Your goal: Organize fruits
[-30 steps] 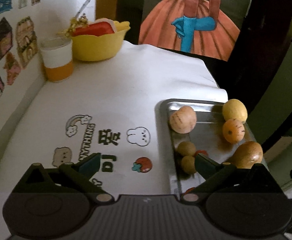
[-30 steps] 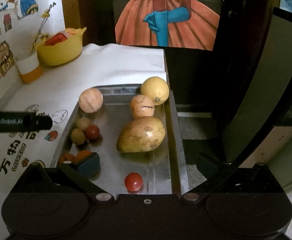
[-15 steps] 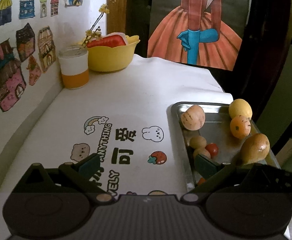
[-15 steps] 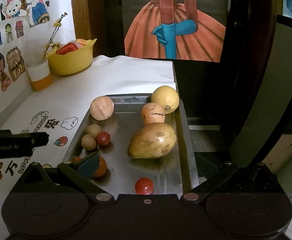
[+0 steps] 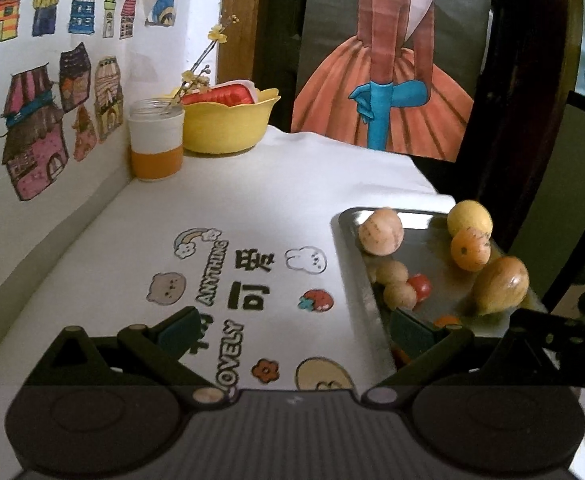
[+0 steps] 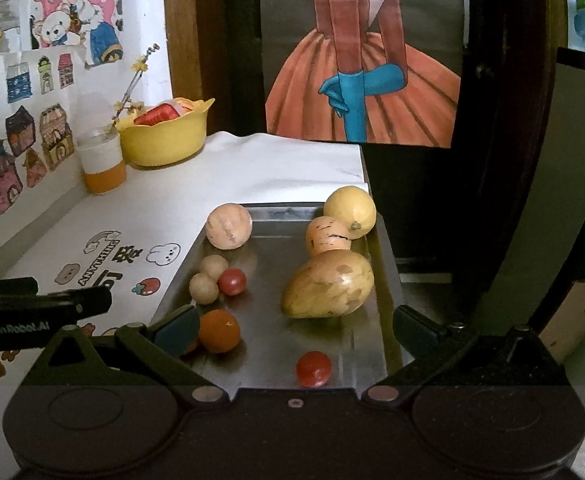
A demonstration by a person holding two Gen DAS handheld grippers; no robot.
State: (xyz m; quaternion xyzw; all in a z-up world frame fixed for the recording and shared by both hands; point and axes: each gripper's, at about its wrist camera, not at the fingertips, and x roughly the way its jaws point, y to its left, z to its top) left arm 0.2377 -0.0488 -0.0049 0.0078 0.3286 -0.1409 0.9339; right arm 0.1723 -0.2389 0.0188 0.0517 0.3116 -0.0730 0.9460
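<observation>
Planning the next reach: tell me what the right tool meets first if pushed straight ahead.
Likely the small red fruit lying between the open right tool fingers on the metal tray; beyond it, the big mango-shaped fruit. Depth is uncertain.

Open tablecloth (image 5: 220, 200) left of the fruit-crowded tray (image 6: 268, 216); cup (image 5: 156, 144), bowl (image 5: 228, 124) far back

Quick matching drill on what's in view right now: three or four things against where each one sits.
Things:
1. lemon
2. mango
3. yellow bowl
4. small red fruit

Places:
A. table's far corner, beside the cup
B. tray's near edge, alone
C. tray's far right corner
D. right side of the tray, mid-length

Pairs: 1-C, 2-D, 3-A, 4-B
</observation>
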